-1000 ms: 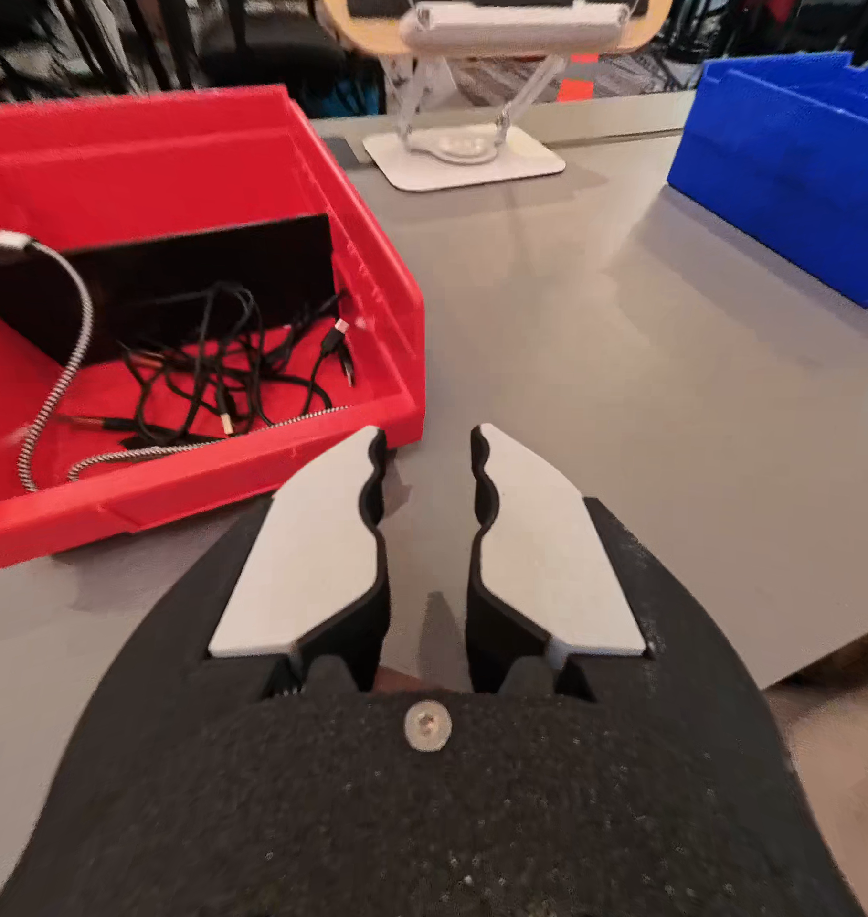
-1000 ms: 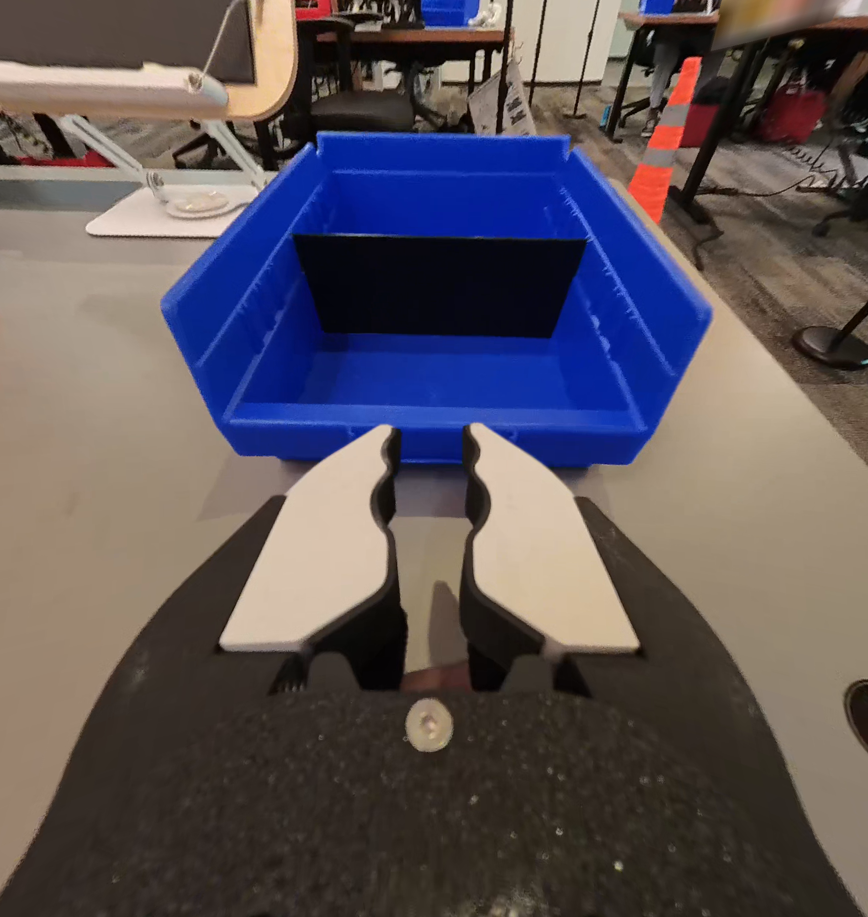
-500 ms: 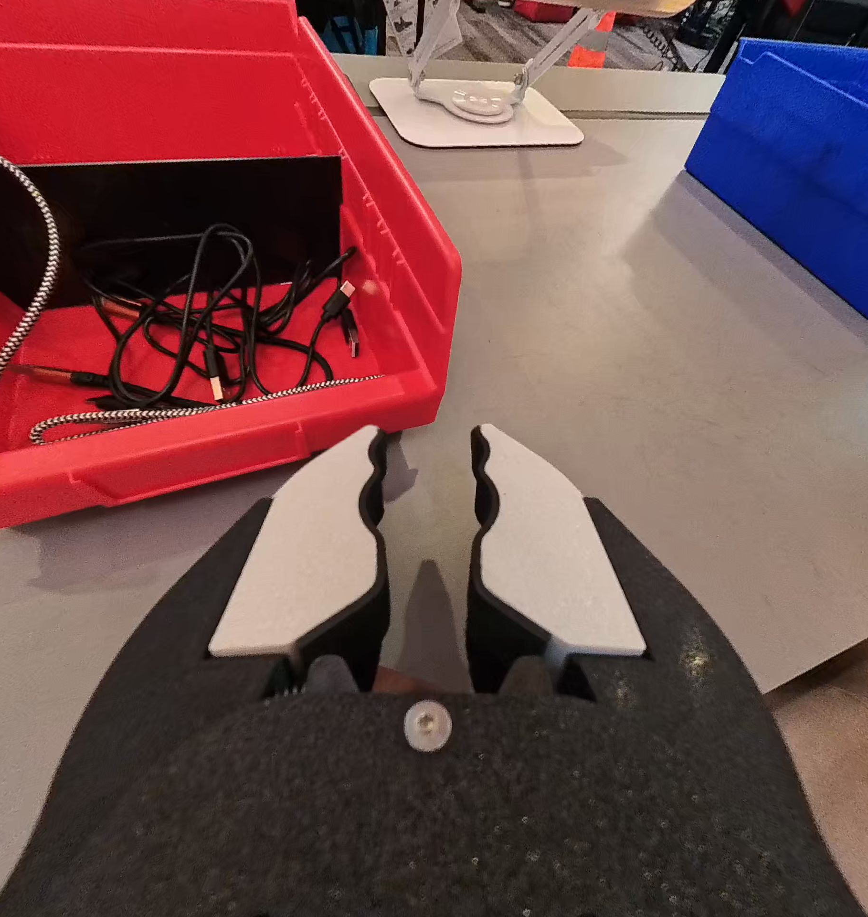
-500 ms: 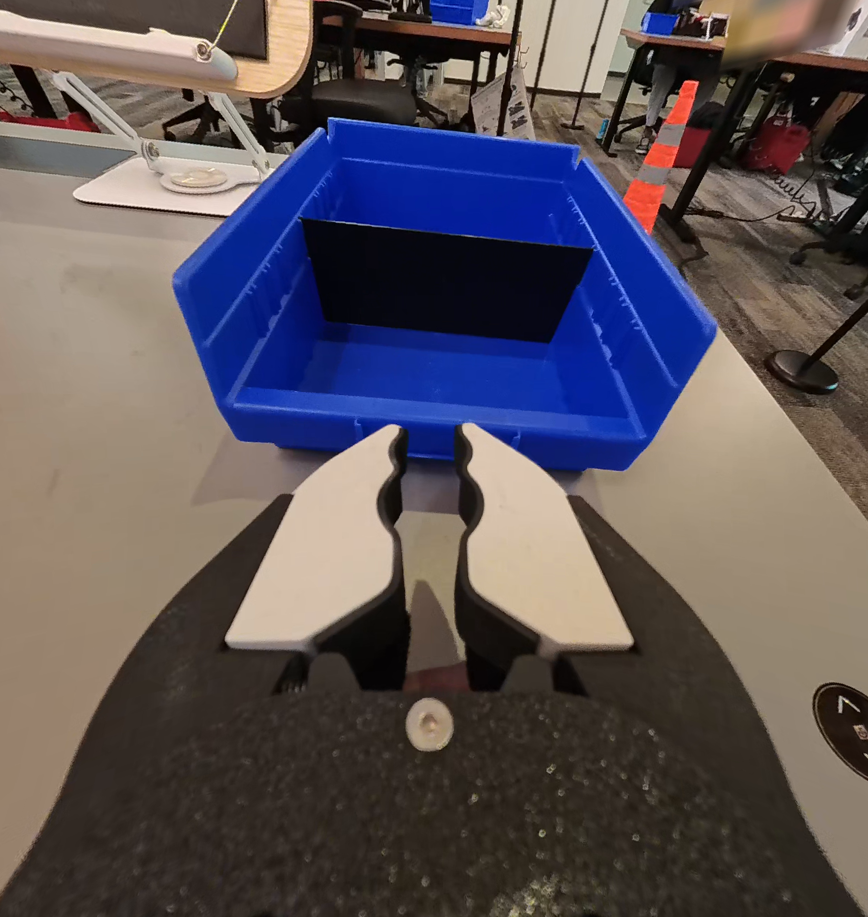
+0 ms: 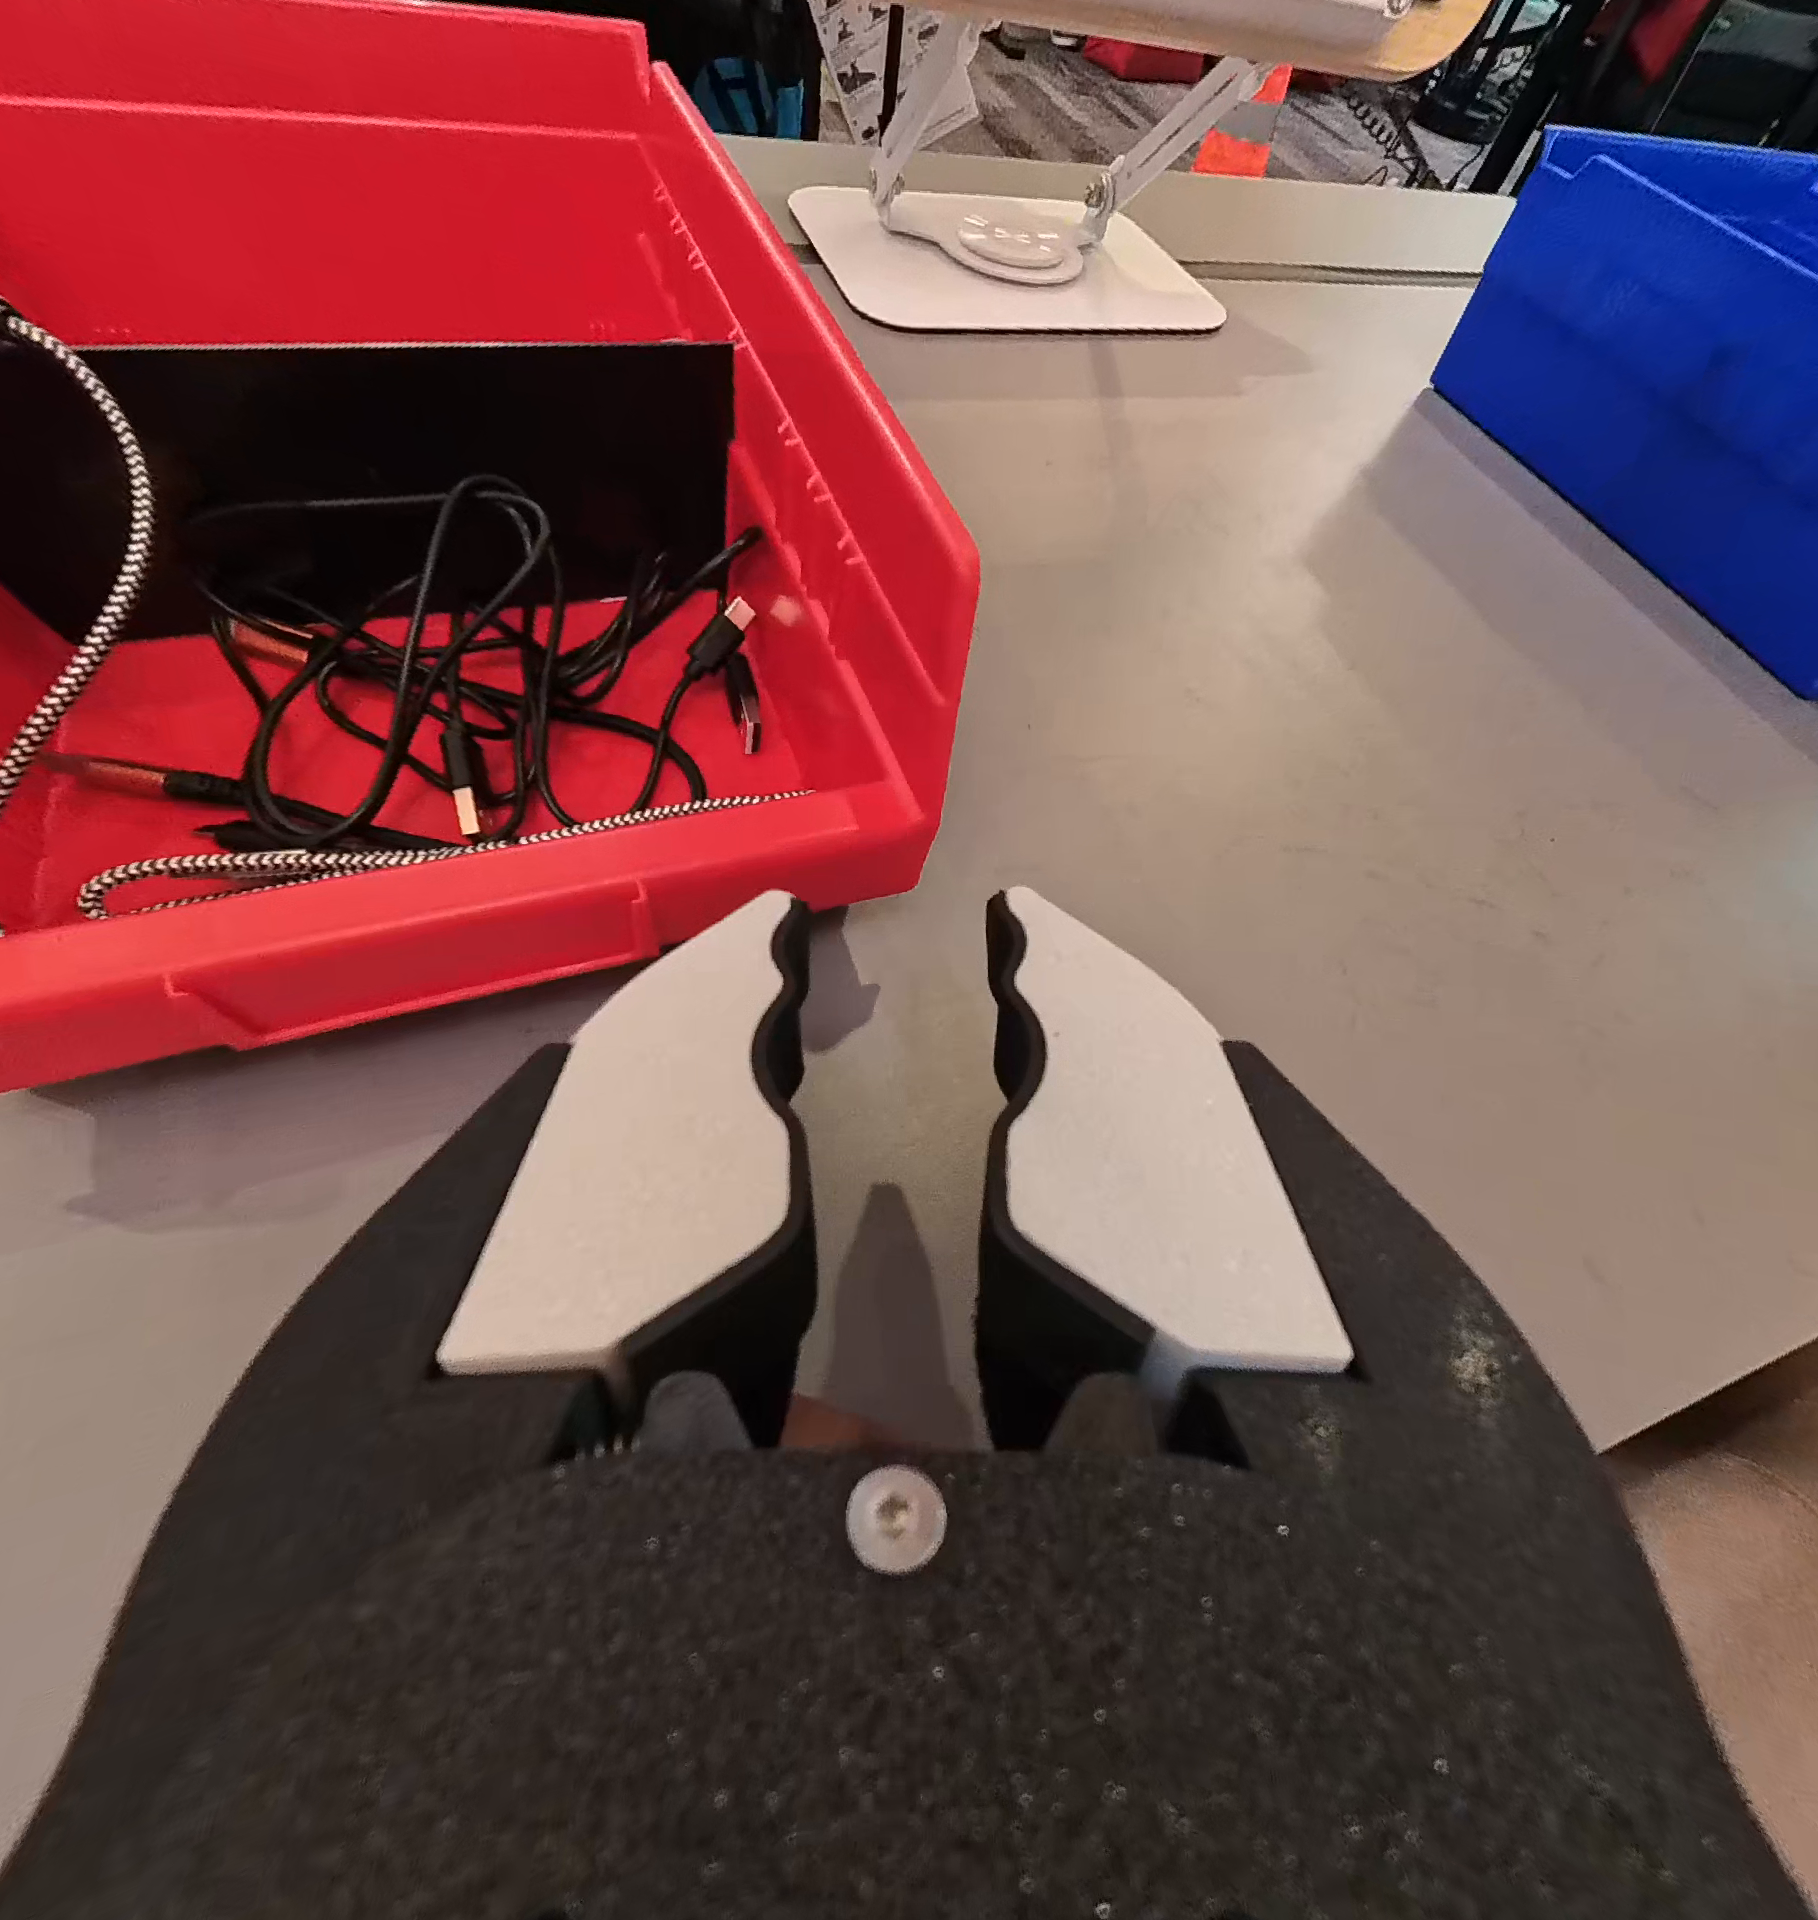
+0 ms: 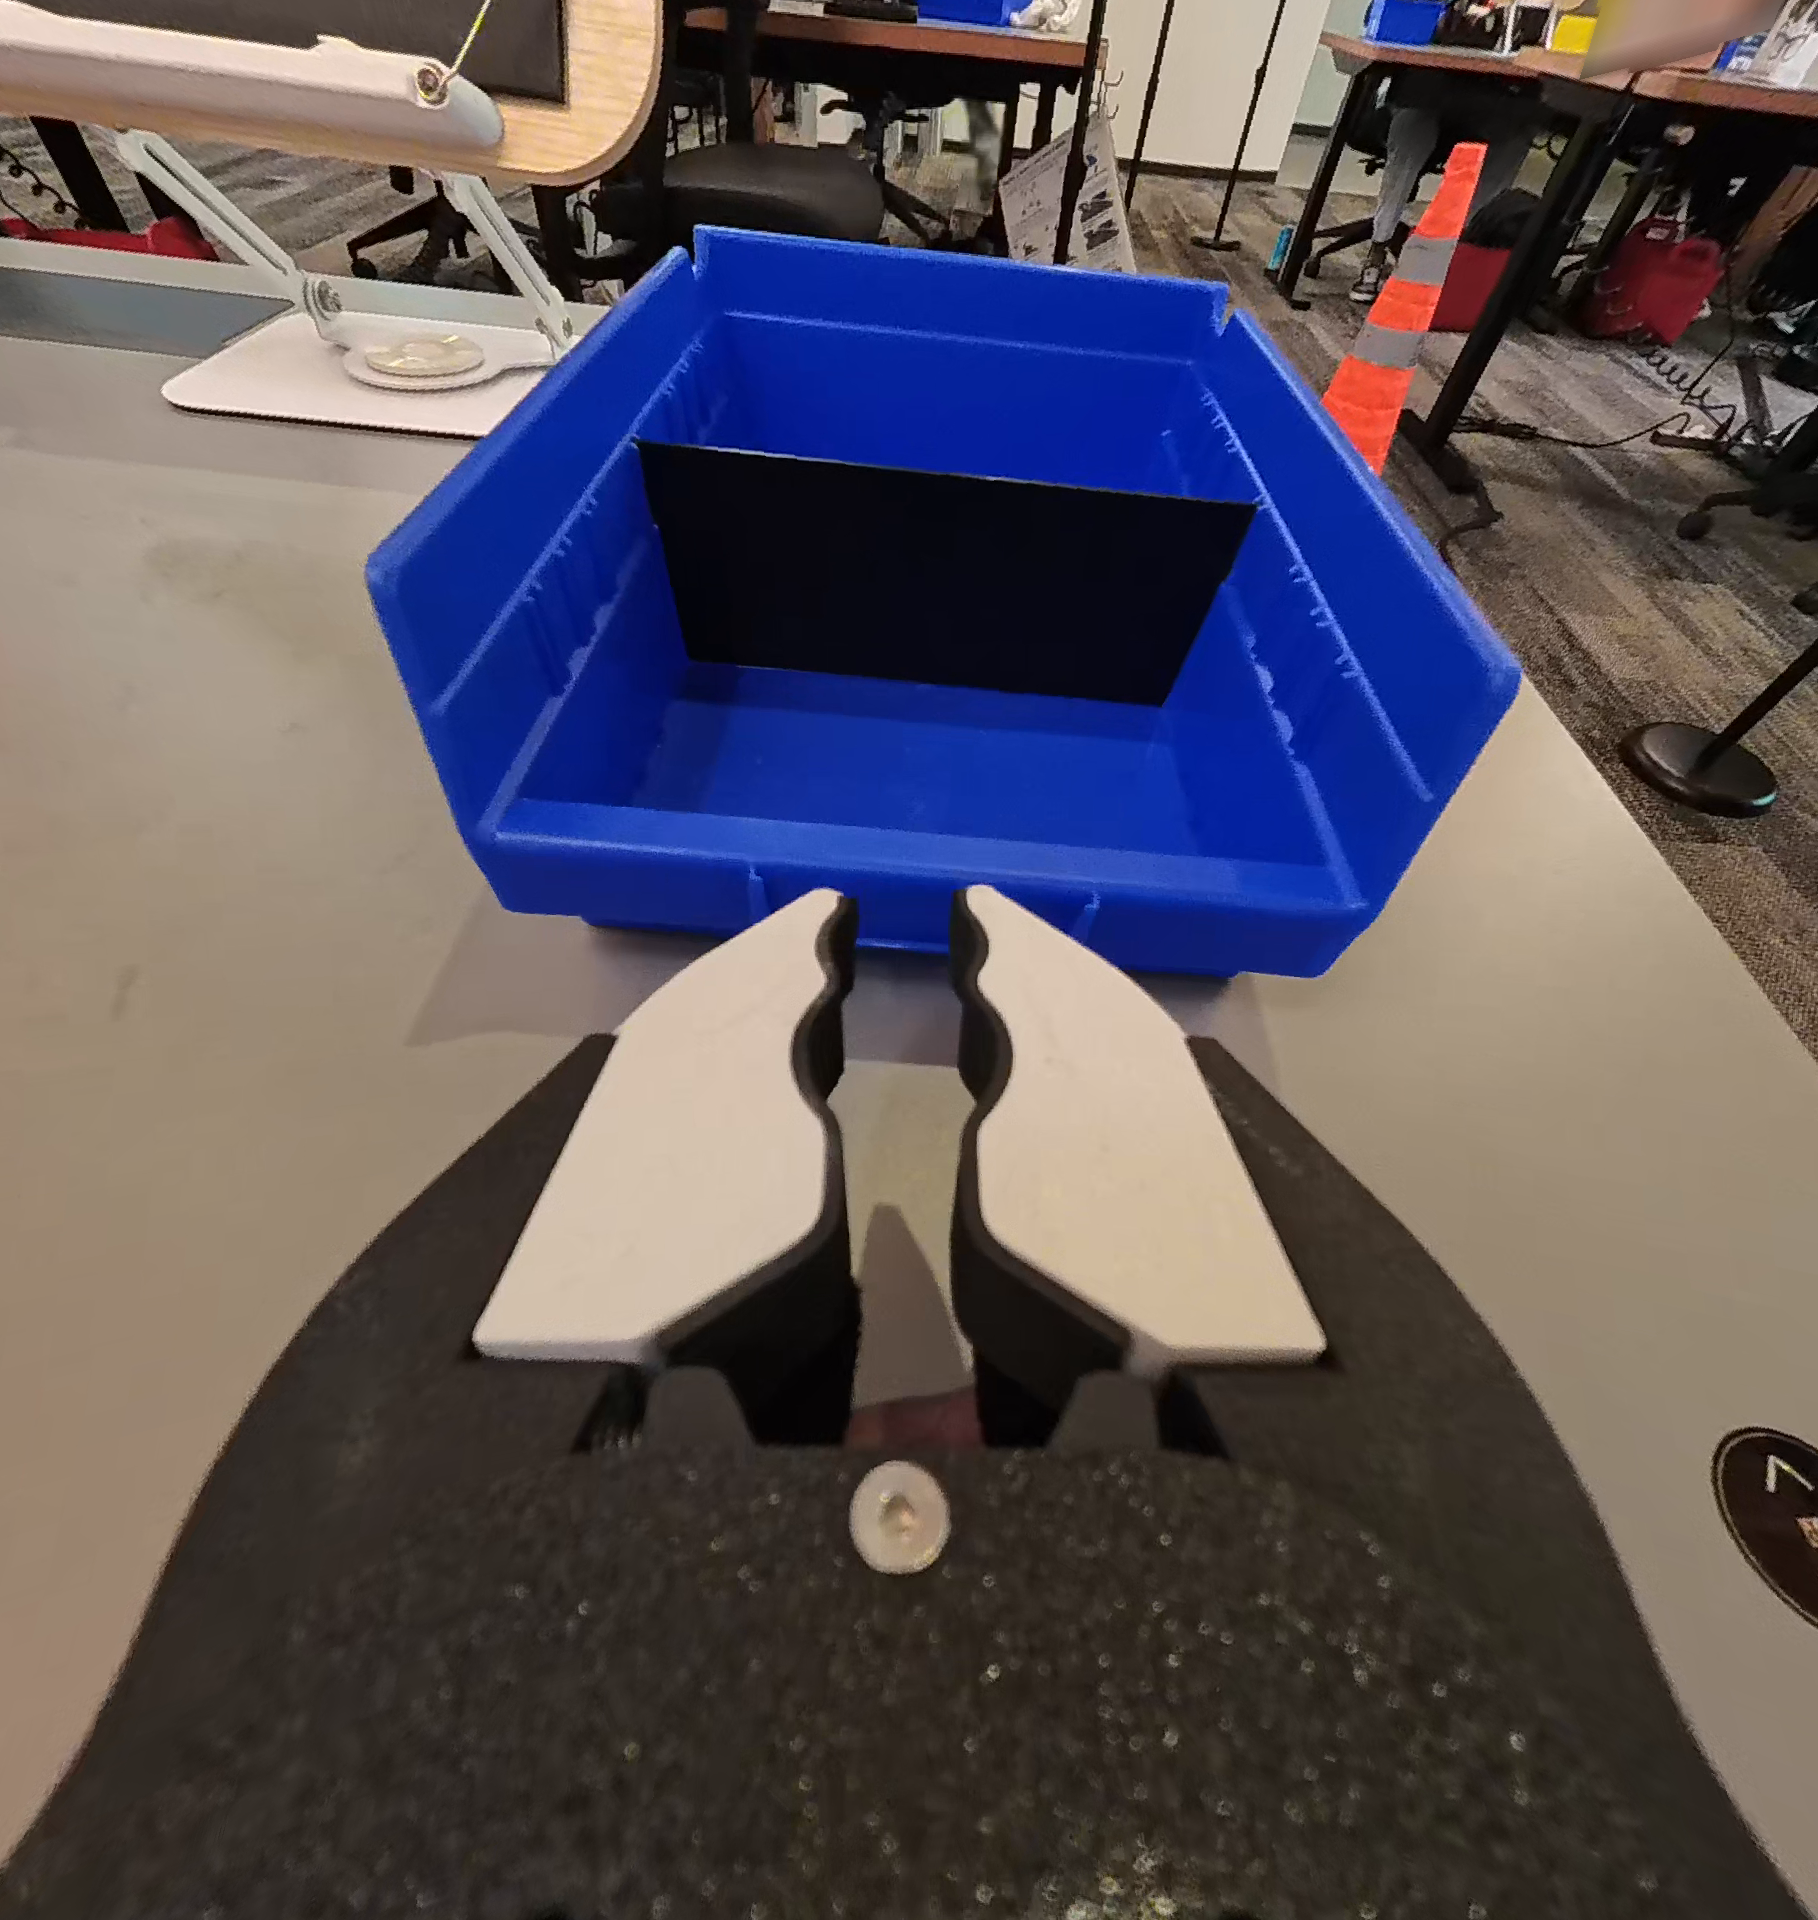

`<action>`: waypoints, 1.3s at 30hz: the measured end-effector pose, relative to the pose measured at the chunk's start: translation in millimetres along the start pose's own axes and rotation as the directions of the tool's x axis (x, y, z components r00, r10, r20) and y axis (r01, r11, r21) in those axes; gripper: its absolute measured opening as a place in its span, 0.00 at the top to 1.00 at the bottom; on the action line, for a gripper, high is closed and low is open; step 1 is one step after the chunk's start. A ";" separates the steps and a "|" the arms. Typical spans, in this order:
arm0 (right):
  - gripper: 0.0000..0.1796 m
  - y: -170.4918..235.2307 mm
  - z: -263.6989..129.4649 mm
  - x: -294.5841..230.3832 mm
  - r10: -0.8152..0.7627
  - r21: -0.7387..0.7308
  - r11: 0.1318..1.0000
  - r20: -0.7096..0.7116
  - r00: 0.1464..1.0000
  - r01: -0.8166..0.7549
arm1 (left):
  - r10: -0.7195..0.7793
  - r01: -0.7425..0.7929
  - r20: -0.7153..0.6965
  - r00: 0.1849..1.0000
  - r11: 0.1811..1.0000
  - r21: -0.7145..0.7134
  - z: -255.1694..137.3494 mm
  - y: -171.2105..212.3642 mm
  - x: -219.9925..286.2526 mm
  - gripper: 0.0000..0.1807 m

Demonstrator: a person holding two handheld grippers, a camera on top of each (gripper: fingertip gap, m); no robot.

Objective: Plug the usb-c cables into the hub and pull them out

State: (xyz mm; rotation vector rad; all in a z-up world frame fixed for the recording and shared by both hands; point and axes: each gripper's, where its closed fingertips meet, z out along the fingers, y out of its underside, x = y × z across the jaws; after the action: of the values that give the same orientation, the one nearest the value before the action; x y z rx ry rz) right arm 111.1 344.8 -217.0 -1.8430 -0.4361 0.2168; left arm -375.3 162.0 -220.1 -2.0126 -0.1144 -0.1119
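Right now both of your tongs hover empty over a grey counter point(image 5: 1300, 727). Your left tongs point(image 5: 897, 914) are parted by a moderate gap and hold nothing; your right tongs point(image 6: 900, 909) show a narrower gap, also holding nothing.

To do this step well, swing the left tongs up and to the left, over the low front wall of the red bin point(image 5: 417, 956), and come down on a plug body rather than on loose cord, so the connector stays straight for insertion.

Black cables point(image 5: 437, 665) lie tangled on the bin floor, ahead and to the left of your left tongs. A small plug point(image 5: 736, 623) juts up at the tangle's right edge, nearest the tongs; it may be usb-c, though it is too small to be sure. A braided cable point(image 5: 105, 540) loops along the bin's left side and front.

No hub is clearly visible. Directly ahead of your right tongs sits a blue bin point(image 6: 926, 862), with only a black divider point(image 6: 936, 571) inside.
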 end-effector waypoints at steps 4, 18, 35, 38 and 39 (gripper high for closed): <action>0.91 0.7 0.1 -1.3 0.001 -0.004 1.000 0.007 1.000 -0.001 | 0.006 -0.006 0.006 1.000 1.000 -0.006 0.7 0.9 0.0 0.82; 0.91 1.2 1.5 -5.4 -0.004 -0.013 1.000 0.014 1.000 0.005 | 0.030 -0.030 0.007 1.000 0.999 -0.018 1.0 3.0 0.2 0.82; 0.91 1.9 1.0 -8.4 0.033 -0.021 0.999 0.049 0.998 -0.032 | 0.301 -0.216 0.016 0.953 0.720 -0.659 72.7 -98.6 -138.3 0.68; 0.91 2.4 1.4 -7.8 0.039 -0.025 0.999 0.050 0.998 -0.037 | 0.337 -0.206 -0.011 0.941 0.548 -0.811 100.3 -95.4 -166.6 0.67; 0.91 2.7 1.7 -7.5 0.042 -0.027 0.999 0.050 0.998 -0.041 | 0.355 -0.193 -0.005 0.935 0.497 -0.846 107.8 -93.6 -177.2 0.67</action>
State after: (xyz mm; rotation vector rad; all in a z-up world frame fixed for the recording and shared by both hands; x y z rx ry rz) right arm 104.1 342.5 -220.6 -1.8767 -0.4384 0.2878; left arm -560.1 294.0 -205.8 -2.9996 0.2120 0.2820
